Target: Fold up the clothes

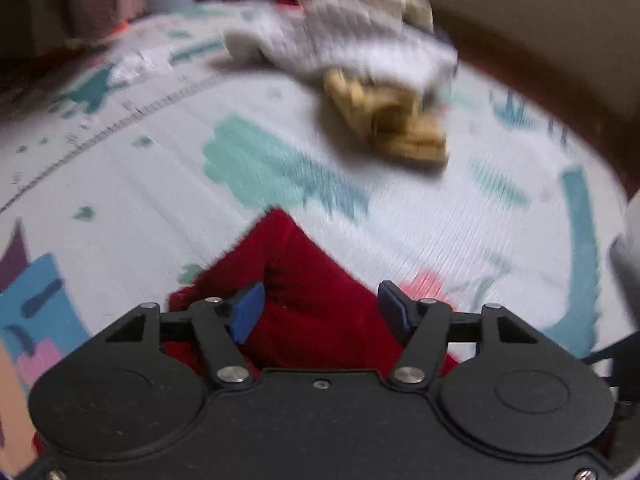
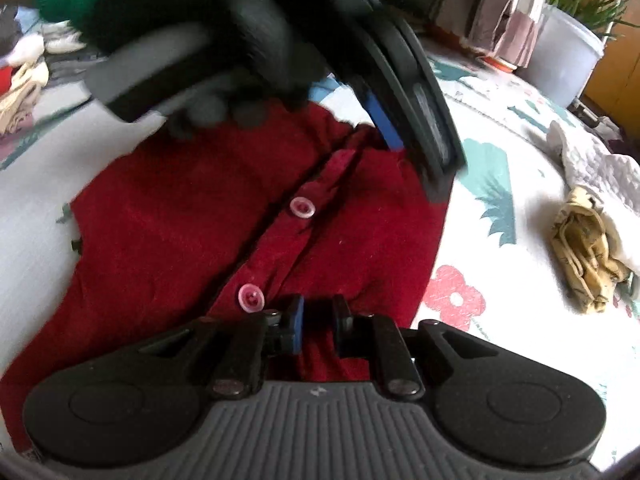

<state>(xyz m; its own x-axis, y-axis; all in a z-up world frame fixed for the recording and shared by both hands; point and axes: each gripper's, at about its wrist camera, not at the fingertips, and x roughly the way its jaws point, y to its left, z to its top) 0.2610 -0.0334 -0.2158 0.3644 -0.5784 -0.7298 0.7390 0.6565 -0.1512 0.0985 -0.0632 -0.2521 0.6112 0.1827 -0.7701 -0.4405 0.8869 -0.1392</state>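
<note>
A dark red button-up shirt (image 2: 168, 216) lies spread on the patterned mat (image 2: 500, 320), its placket with two pink buttons (image 2: 303, 207) running toward me. In the right wrist view my right gripper (image 2: 318, 322) stands at the shirt's near edge. Its jaws are almost together, with a fold of red cloth pinched between them. A black-gloved hand (image 2: 224, 20) holds the left gripper over the shirt's far end, where one blue pad (image 2: 382, 120) shows. In the left wrist view the left gripper (image 1: 320, 312) is open wide above a corner of the red shirt (image 1: 296, 264), pads clear of the cloth.
A white quilted garment (image 1: 360, 36) and a crumpled tan cloth (image 1: 392, 124) lie farther out on the mat (image 1: 160, 152); they show as the white garment (image 2: 600, 168) and tan cloth (image 2: 584, 248). A white plant pot (image 2: 568, 56) stands beyond the mat's edge. More cloths (image 2: 20, 92) lie at left.
</note>
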